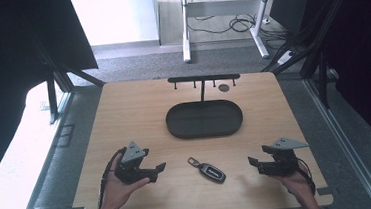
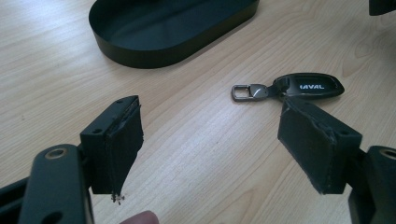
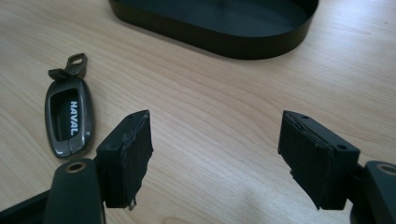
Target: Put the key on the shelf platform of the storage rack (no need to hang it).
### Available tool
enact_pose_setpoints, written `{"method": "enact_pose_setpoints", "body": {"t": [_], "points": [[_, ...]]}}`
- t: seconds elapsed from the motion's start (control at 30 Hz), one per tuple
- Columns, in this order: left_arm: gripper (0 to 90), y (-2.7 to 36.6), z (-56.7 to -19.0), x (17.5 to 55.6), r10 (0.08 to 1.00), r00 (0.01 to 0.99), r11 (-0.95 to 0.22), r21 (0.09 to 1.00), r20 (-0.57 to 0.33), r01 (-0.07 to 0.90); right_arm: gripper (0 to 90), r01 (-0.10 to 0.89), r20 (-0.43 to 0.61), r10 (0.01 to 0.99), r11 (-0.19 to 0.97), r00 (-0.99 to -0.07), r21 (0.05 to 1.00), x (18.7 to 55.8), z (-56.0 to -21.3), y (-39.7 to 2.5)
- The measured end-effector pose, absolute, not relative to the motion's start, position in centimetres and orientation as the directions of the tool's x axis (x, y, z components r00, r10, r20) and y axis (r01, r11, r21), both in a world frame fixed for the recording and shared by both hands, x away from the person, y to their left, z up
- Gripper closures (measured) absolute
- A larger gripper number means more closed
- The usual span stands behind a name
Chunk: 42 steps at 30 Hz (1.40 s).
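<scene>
While both our left gripper (image 1: 159, 167) and right gripper (image 1: 253, 162) gape empty, the key fob (image 1: 212, 172) lies near the bench's front edge; light, stiff, slick, we judge—pinch its long sides.

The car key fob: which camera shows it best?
The right gripper view: the key fob lies close, whole, its white lettering readable. The left gripper view shows it farther off, partly behind a jaw. The high view shows it small, between both grippers.

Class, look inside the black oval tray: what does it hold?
The black oval tray holds nothing visible; its near wall hides a strip of floor. The car key fob lies outside on the table.
</scene>
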<state>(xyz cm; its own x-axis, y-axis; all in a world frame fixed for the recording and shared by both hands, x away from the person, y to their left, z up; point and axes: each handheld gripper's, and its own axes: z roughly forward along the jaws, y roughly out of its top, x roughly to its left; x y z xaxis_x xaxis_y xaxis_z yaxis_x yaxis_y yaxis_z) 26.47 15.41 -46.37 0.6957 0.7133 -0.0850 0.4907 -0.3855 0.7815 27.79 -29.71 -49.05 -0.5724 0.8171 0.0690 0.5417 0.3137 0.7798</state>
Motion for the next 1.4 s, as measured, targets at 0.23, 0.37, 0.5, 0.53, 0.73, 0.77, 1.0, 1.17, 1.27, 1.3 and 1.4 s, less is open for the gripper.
{"method": "enact_pose_setpoints", "body": {"t": [0.23, 0.37, 0.5, 0.53, 0.73, 0.77, 1.0, 1.17, 1.27, 1.3, 1.4], "points": [[22.2, 15.5, -46.6, 26.1, 0.699, 0.713, -0.431, 0.76, -0.059, 0.486, 26.5, 0.572, 0.052, 0.791, 0.395, -0.61, 0.719, 27.6, -47.0, -28.2], [22.1, 15.8, -46.9, 25.8, 0.708, 0.703, -0.418, 0.763, -0.066, 0.493, 26.8, 0.576, 0.034, 0.778, 0.433, -0.627, 0.693, 27.6, -46.1, -27.2], [21.9, 16.0, -47.2, 25.6, 0.711, 0.701, -0.421, 0.758, -0.065, 0.498, 28.0, 0.587, 0.027, 0.77, 0.463, -0.637, 0.664, 28.1, -45.5, -25.6], [21.9, 16.1, -47.2, 25.6, 0.711, 0.7, -0.424, 0.756, -0.064, 0.499, 28.7, 0.588, 0.029, 0.766, 0.467, -0.642, 0.66, 28.3, -45.4, -25.2], [21.9, 16.1, -47.3, 25.7, 0.714, 0.697, -0.429, 0.751, -0.058, 0.502, 30.7, 0.584, 0.041, 0.736, 0.501, -0.676, 0.639, 29.4, -45.2, -23.4], [21.9, 16.0, -47.3, 25.6, 0.715, 0.697, -0.427, 0.751, -0.061, 0.503, 31.1, 0.582, 0.04, 0.728, 0.513, -0.685, 0.631, 29.7, -45.1, -22.7], [21.9, 16.3, -47.5, 25.1, 0.719, 0.693, -0.428, 0.748, -0.057, 0.506, 33.4, 0.559, 0.049, 0.683, 0.552, -0.729, 0.618, 29.6, -44.7, -20.3], [21.9, 16.4, -47.8, 25.2, 0.724, 0.688, -0.433, 0.74, -0.055, 0.514, 34.4, 0.545, 0.052, 0.642, 0.603, -0.765, 0.582, 29.5, -45.0, -18.2], [21.9, 16.5, -47.8, 25.1, 0.723, 0.689, -0.436, 0.739, -0.053, 0.514, 34.4, 0.545, 0.046, 0.634, 0.624, -0.772, 0.559, 29.5, -45.4, -17.2], [21.9, 16.5, -47.8, 25.1, 0.723, 0.689, -0.436, 0.739, -0.053, 0.514, 34.4, 0.545, 0.046, 0.634, 0.624, -0.772, 0.559, 29.5, -45.4, -17.2], [22.0, 16.5, -47.8, 25.1, 0.726, 0.686, -0.434, 0.74, -0.051, 0.514, 34.4, 0.542, 0.038, 0.624, 0.646, -0.781, 0.538, 29.6, -45.9, -16.5]]}}
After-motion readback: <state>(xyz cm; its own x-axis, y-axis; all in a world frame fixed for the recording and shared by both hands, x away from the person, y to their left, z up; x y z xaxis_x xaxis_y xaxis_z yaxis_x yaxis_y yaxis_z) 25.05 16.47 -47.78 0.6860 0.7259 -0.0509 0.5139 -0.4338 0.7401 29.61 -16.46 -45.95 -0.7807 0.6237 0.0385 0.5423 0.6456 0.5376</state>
